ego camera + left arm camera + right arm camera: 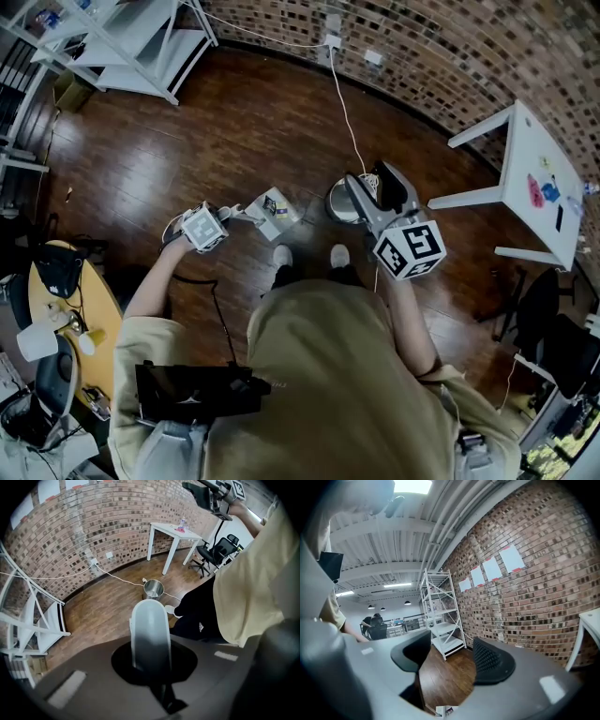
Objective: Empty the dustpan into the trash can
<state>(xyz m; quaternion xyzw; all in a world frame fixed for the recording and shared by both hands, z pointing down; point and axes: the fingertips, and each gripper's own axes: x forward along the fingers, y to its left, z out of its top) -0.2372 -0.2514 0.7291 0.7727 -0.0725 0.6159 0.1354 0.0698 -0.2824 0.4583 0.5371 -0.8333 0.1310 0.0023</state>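
Right now the left gripper [220,222] is clamping fully onto the white handle [149,634] of the dustpan [274,214], which is hanging in the air just ahead of the person's shoes [282,255]. In the left gripper view the handle is rising straight out from between the closed jaws, so the grip is sitting at the handle's end, far from the pan itself. The main risk, as I judge it, is the pan swivelling or dipping in that narrow grip, which would be spilling the scraps onto the floor [234,141] short of the trash can [339,202]. The can is standing on the floor just beside the pan. Its mouth is looking small, so a hasty tilt could be missing it or knocking it over. The right gripper [382,187] is hovering over the can with jaws apart and nothing between them, and may be crowding the pour.
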